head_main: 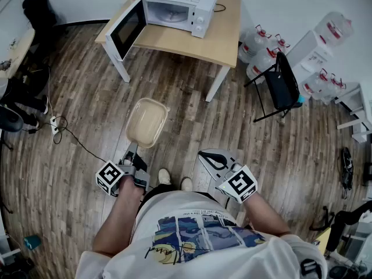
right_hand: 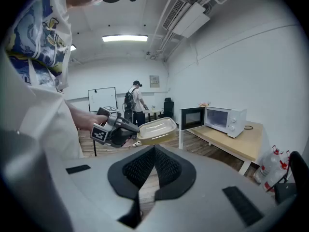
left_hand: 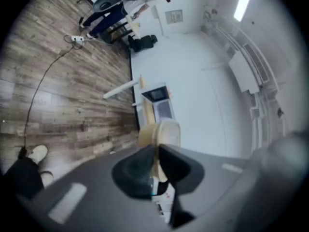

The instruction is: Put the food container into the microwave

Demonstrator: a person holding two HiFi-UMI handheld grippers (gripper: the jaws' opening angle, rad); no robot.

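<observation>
- The jaws of my left gripper (left_hand: pixel 157 149) are clamped on the near rim of the food container (head_main: pixel 146 122). The left gripper view shows the thin tan edge pinched between them. The tub sticks out ahead of the jaws like a tray on a handle.
- The jaws of my right gripper (right_hand: pixel 154 152) are pressed together with nothing between them. It hangs off to the side, well apart from the container. I judge that one grip is enough for so light a thing.
- The container hangs in the air above the floor (head_main: pixel 192 103), roughly level, and is not yet in the microwave (head_main: pixel 180 7).
- It is shallow, pale beige plastic, rectangular with rounded corners and a flanged rim. I cannot tell whether it has a lid.
- The floor is made of streaked brown wood-look planks.
- Well ahead, the white, boxy microwave sits on a pale wooden bench (head_main: pixel 226 36) with white legs.
- Its dark-glass door (head_main: pixel 125 29) hangs open to the left, so the cavity is ready to take the tub.
- I judge that the walk to the bench remains.
</observation>
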